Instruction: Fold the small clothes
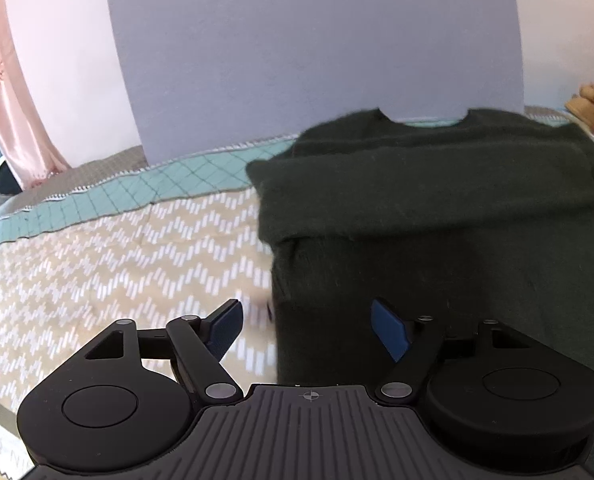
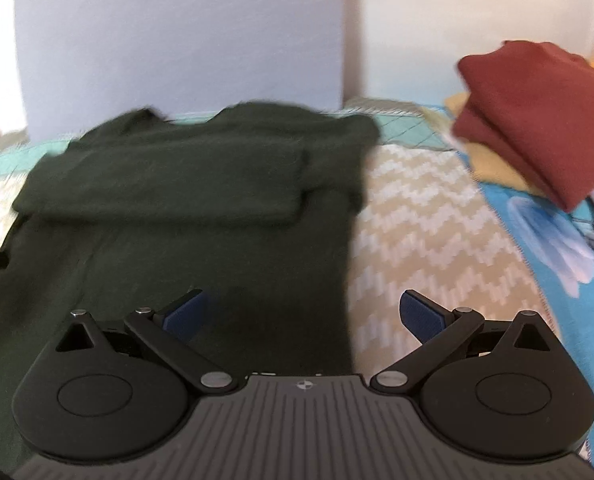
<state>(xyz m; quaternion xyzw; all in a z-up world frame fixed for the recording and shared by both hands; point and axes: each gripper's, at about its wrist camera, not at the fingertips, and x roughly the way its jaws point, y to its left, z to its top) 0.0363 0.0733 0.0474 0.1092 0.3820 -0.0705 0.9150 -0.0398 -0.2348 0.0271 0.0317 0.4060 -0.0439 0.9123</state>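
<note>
On patterned bedspread [image 1: 117, 248], dark green sweater [image 1: 437, 208], both tongs spread, empty

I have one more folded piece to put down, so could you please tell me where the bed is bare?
Bare quilt lies left of the dark green sweater, and a narrower strip between it and the rust-red folded pile. The right edge is crowded.
</note>
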